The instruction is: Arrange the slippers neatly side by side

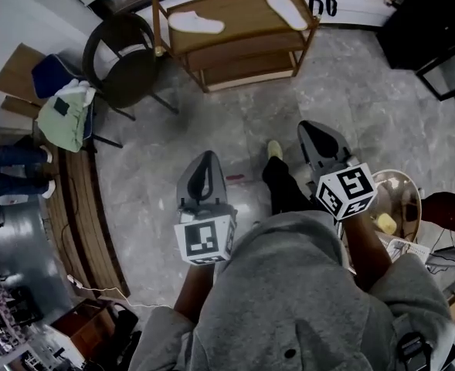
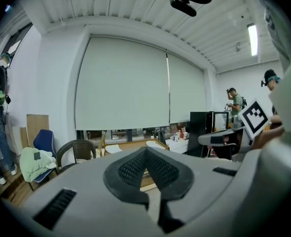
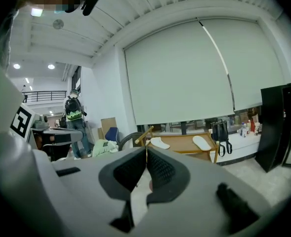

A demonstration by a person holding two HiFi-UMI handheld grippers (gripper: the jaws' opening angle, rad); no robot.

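Left gripper (image 2: pixel 146 152) and right gripper (image 3: pixel 146 154) sit closed

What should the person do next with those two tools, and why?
Probably walk up to the rack: one slipper lies at its left end, the other slipper at its right, far ahead; left gripper and right gripper are shut, empty.

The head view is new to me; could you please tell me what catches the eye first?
Two white slippers lie apart on top of the wooden shelf unit at the far side: the left-hand slipper near one end, the right-hand slipper near the other. Nearer, the left gripper and the right gripper are held over the floor, jaws together and empty.
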